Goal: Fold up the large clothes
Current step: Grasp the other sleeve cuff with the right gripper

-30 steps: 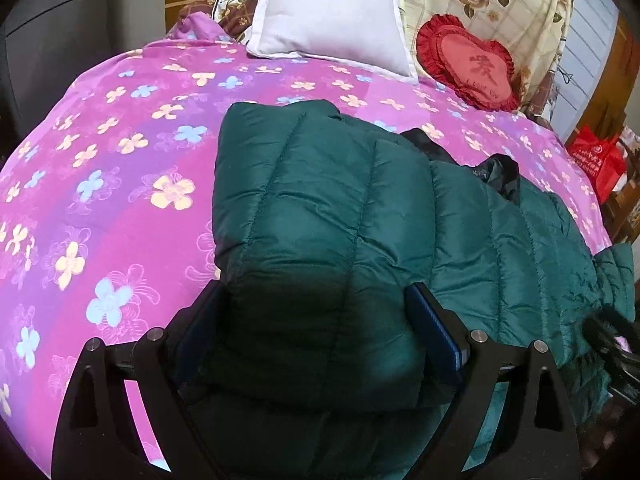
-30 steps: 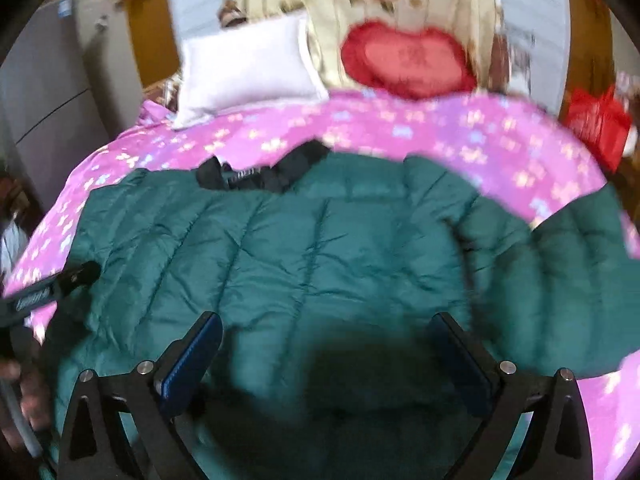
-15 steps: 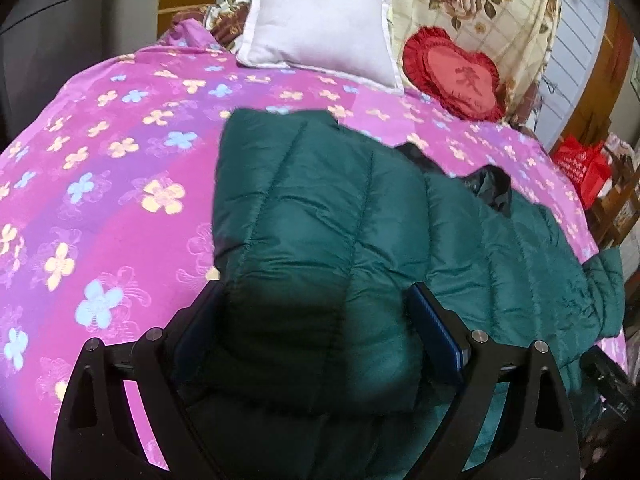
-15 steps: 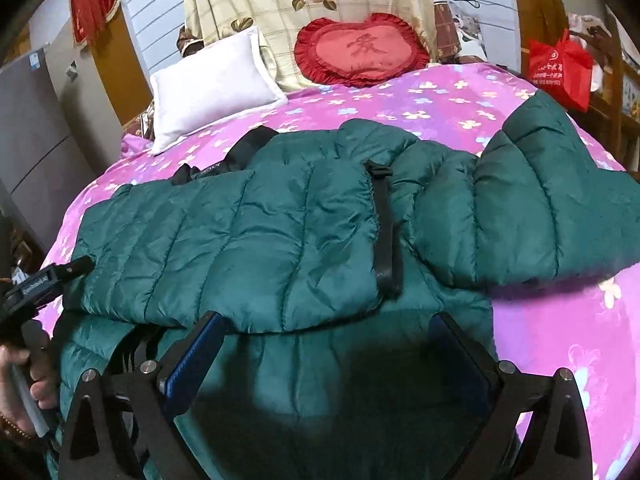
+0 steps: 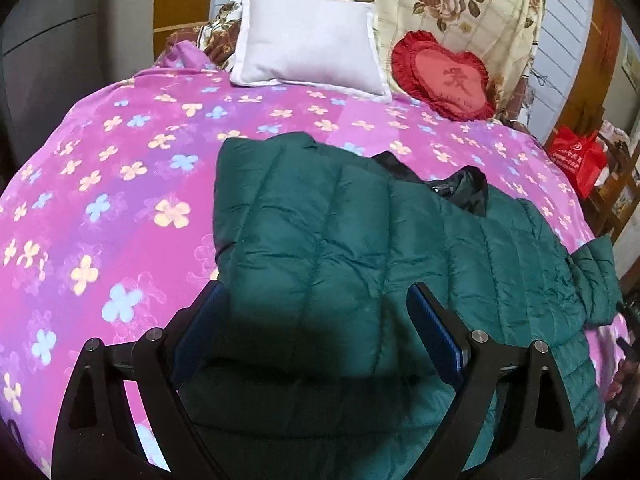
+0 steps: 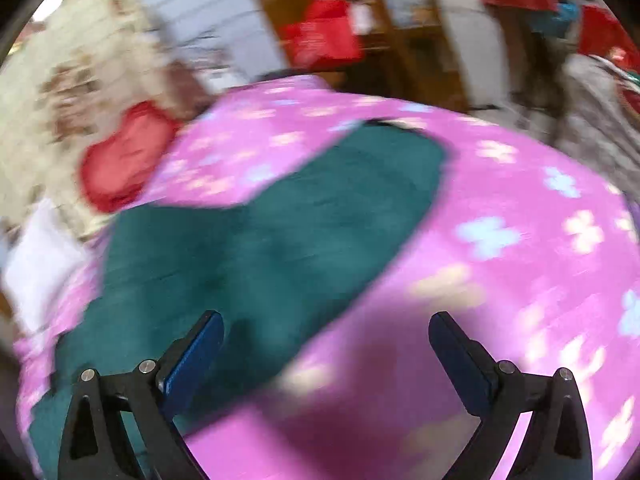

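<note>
A dark green quilted jacket (image 5: pixel 340 240) lies on the pink flowered bedspread (image 5: pixel 120 184), its left side folded over the body and its black collar lining showing toward the pillows. My left gripper (image 5: pixel 316 320) hangs open above the folded near part, with its blue pads (image 5: pixel 200 324) standing wide on either side of the padding. The right wrist view is badly blurred. There my right gripper (image 6: pixel 326 344) is open with nothing between its fingers. It hangs over the edge where the jacket's spread sleeve (image 6: pixel 280 232) meets the bedspread (image 6: pixel 520 260).
A white pillow (image 5: pixel 308 40), a red heart cushion (image 5: pixel 448 80) and a floral blanket (image 5: pixel 440 0) sit at the head of the bed. A red bag (image 5: pixel 576 160) stands on wooden shelves to the right. A person's hand (image 5: pixel 624 376) shows at the right edge.
The right gripper has swept fast to the right and rolled, from above the jacket's body to the outstretched sleeve and the bedspread. The left gripper has lifted slightly and stays open.
</note>
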